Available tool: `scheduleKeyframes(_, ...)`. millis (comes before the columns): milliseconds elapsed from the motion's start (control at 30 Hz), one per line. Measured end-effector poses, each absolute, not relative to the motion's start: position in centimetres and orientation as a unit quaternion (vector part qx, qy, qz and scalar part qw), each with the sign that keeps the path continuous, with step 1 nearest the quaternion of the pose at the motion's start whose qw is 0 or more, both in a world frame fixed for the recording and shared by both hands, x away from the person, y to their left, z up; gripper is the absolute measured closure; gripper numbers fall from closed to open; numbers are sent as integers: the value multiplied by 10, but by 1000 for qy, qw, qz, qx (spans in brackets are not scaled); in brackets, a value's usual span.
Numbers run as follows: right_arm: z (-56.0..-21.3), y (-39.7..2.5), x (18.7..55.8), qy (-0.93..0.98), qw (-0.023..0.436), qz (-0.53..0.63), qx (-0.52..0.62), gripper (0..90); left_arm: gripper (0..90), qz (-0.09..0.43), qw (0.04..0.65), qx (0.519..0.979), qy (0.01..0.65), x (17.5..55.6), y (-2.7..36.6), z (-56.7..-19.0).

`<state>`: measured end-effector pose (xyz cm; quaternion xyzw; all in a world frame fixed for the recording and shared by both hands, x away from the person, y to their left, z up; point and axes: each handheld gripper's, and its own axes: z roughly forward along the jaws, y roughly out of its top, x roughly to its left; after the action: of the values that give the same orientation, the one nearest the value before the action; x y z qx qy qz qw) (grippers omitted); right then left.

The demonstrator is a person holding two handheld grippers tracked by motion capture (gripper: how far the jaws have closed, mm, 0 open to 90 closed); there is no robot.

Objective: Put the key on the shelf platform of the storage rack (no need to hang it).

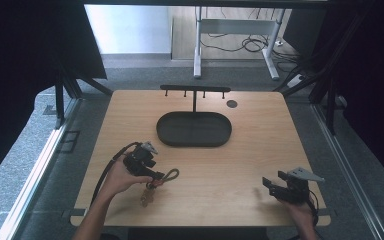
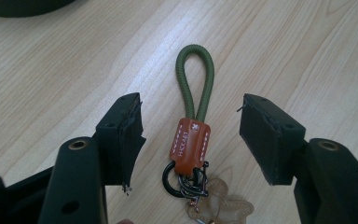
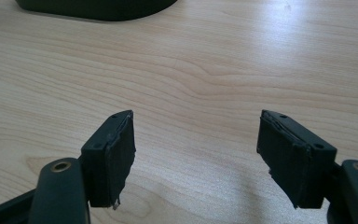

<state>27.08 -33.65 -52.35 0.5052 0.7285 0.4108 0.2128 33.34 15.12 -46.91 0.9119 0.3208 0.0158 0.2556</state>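
Left tongs (image 2: 189, 135) are spread wide around the keychain (image 2: 191, 140), which lies flat near the table's (image 1: 260, 150) front-left corner. Right tongs (image 3: 196, 158) gape empty by the front-right corner. My worry: the pads closing on that slick leather tab could just skid it sideways.

Orange leather tab (image 2: 189, 142) of the keychain reads "HOOLEST", barely legible
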Motion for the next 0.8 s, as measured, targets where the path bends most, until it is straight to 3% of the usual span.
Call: scheduleKeyframes(800, -527, -335, 272, 735, 208, 403, 505, 282, 436, -9, 215, 925, 314, 334, 144, -497)
